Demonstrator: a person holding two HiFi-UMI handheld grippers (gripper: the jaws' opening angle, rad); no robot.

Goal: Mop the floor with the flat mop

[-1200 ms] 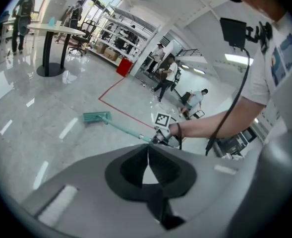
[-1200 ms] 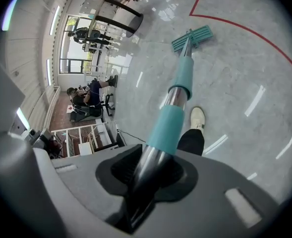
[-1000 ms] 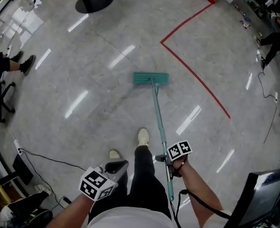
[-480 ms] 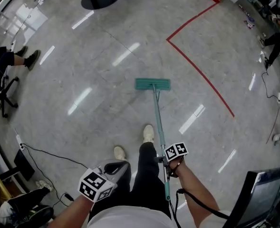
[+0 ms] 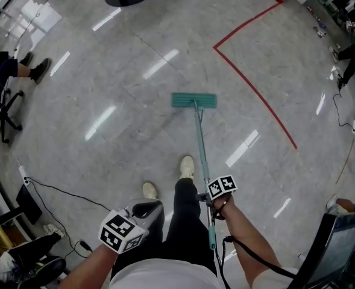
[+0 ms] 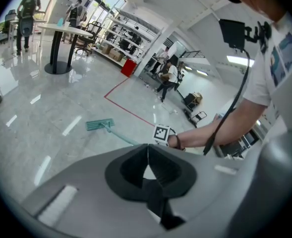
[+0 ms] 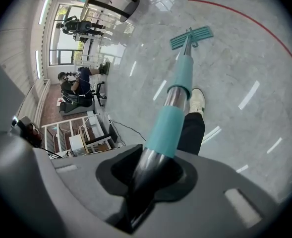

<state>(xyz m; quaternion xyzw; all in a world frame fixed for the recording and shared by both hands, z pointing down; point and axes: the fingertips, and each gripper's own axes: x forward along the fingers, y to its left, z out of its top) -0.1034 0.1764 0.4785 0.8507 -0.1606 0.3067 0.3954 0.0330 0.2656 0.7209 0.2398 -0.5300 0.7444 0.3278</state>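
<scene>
Mop head [image 5: 193,100] now sits further from the red line [image 5: 255,95], so we read a pull stroke; right tongs [image 7: 146,177] clamp the handle [image 5: 200,149], left tongs [image 6: 146,155] closed, empty.

Glossy stone-look floor [image 5: 105,89]; mop handle [image 7: 178,95] shiny metal, teal sleeves.

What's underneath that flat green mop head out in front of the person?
The teal flat mop head lies on the glossy grey stone floor. The patch directly beneath is covered, so any dirt there cannot be seen.
</scene>
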